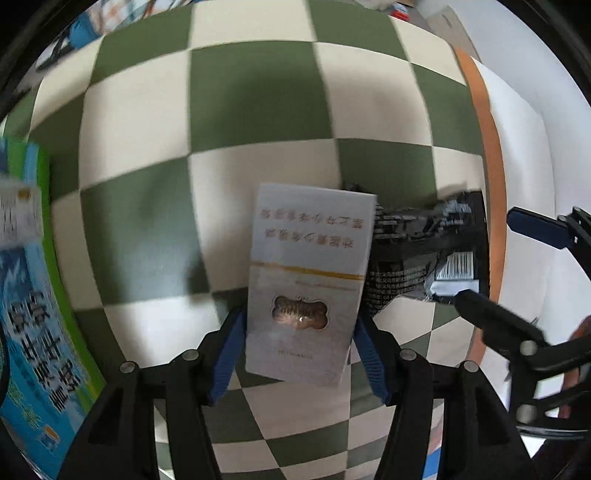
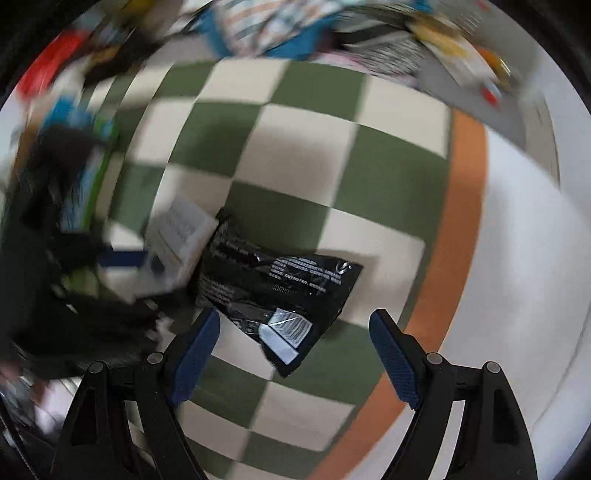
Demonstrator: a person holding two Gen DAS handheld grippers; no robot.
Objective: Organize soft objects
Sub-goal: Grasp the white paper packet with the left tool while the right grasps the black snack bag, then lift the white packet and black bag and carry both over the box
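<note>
Gripping from both sides, the left gripper has its blue ribbed fingers pressed against the long edges of a pale grey rectangular snack pouch with a bone-shaped window, and the way the pack stands off the cloth suggests it is carried, not resting. Holding it by the lower half keeps the flimsy packet from folding, I'd judge. Right beside it, touching or slightly under its right edge, lies a crumpled black foil packet with white print and a barcode, flat on the cloth. Over that one hangs the right gripper, fingers spread wide with nothing between them, straddling the packet's near corner; it looks lined up for a pick, though contact is not made. From the left camera, one blue finger and one black finger of that right tool reach in from the side, apart.

Underneath everything is a green and cream checkered cloth, soft-looking, with an orange border strip and a white surface beyond it. At the left edge sits a large blue and green printed package. Far off, a blurred heap of colourful bags and clothes lines the cloth's far side; detail there is lost to motion blur
</note>
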